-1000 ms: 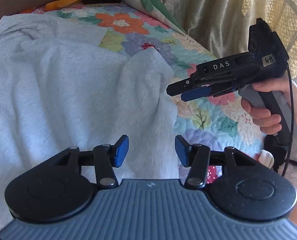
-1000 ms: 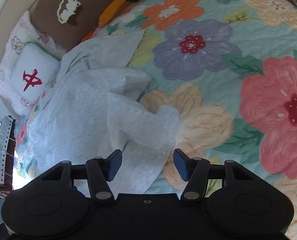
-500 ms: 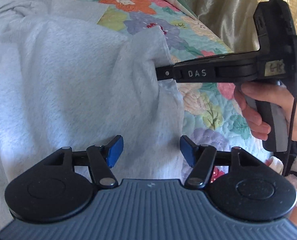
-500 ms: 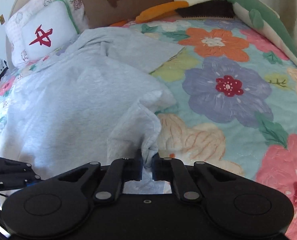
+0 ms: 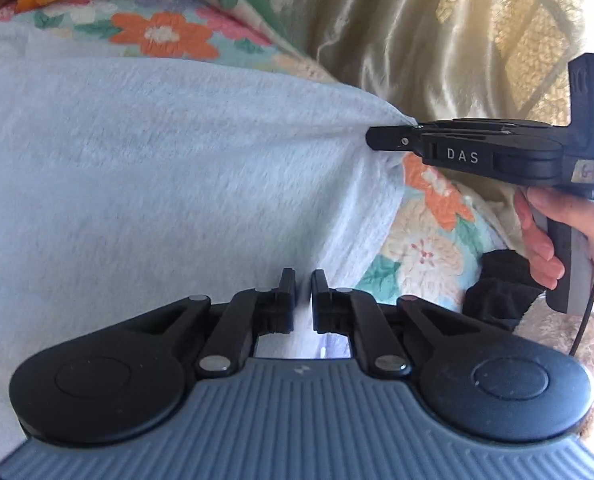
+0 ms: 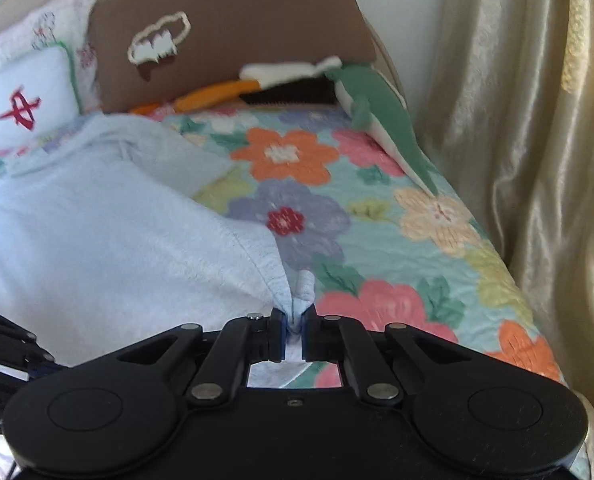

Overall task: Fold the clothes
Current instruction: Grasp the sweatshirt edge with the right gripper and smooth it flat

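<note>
Here the left gripper (image 5: 303, 280) has its jaws drawn narrow onto the near edge of the pale blue fleecy garment (image 5: 157, 168), which lies spread over the floral quilted bedspread (image 6: 377, 216). The right gripper (image 6: 293, 322) pinches a bunched corner of that same cloth between nearly closed jaws, lifting it taut above the quilt. Beyond stand a brown cushion (image 6: 233, 32), a white embroidered pillow (image 6: 29, 104) and a cream satin curtain (image 6: 517, 120).
</note>
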`<act>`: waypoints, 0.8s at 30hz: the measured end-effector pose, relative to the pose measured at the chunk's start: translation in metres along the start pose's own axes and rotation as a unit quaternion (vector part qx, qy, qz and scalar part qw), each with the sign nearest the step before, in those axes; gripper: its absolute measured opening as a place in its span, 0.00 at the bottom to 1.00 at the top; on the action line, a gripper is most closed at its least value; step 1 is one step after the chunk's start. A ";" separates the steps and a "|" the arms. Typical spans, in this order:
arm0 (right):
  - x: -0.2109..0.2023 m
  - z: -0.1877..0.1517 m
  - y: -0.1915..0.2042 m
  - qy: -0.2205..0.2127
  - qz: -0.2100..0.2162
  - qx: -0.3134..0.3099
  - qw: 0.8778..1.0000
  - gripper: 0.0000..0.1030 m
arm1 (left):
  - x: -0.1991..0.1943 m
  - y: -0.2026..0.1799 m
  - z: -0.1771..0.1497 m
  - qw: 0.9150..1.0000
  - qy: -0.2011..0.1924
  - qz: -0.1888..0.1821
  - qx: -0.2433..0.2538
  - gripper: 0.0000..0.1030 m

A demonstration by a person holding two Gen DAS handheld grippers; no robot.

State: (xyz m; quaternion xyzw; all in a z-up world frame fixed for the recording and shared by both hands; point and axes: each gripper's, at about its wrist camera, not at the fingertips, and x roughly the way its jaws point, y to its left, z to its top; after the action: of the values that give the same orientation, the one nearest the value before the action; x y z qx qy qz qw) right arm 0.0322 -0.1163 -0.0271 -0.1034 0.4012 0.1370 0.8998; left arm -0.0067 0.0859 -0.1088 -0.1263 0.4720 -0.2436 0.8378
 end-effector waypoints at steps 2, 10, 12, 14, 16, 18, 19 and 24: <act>0.031 -0.007 0.002 0.063 -0.010 -0.022 0.998 0.06 | 0.015 0.007 -0.007 0.999 0.024 0.022 0.002 0.14; 0.071 -0.019 0.000 0.139 0.000 -0.001 0.990 0.07 | 0.014 0.023 -0.022 0.999 0.029 0.044 -0.006 0.30; 0.072 -0.021 -0.002 0.144 -0.001 0.008 0.990 0.09 | 0.007 0.027 -0.023 0.998 0.032 0.053 -0.011 0.32; 0.072 -0.021 -0.002 0.145 -0.017 0.008 0.989 0.16 | -0.001 0.031 -0.024 0.997 0.033 0.065 -0.017 0.38; 0.065 -0.018 -0.004 0.136 -0.043 0.004 0.990 0.31 | -0.015 0.037 -0.029 0.996 0.024 0.082 -0.032 0.48; 0.054 -0.016 -0.005 0.114 -0.070 -0.003 0.991 0.41 | -0.031 0.045 -0.035 0.994 0.011 0.096 -0.052 0.50; 0.047 -0.014 -0.006 0.099 -0.081 -0.007 0.992 0.43 | -0.040 0.050 -0.038 0.993 0.005 0.101 -0.065 0.51; 0.019 -0.001 -0.004 0.021 -0.015 0.012 1.000 0.49 | -0.075 0.077 -0.050 0.982 -0.016 0.140 -0.124 0.54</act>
State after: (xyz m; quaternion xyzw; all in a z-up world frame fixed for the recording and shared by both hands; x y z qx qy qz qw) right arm 0.0455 -0.1172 -0.0419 -0.1013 0.4196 0.1159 0.8945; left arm -0.0601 0.1913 -0.1145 -0.1659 0.4980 -0.0610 0.8490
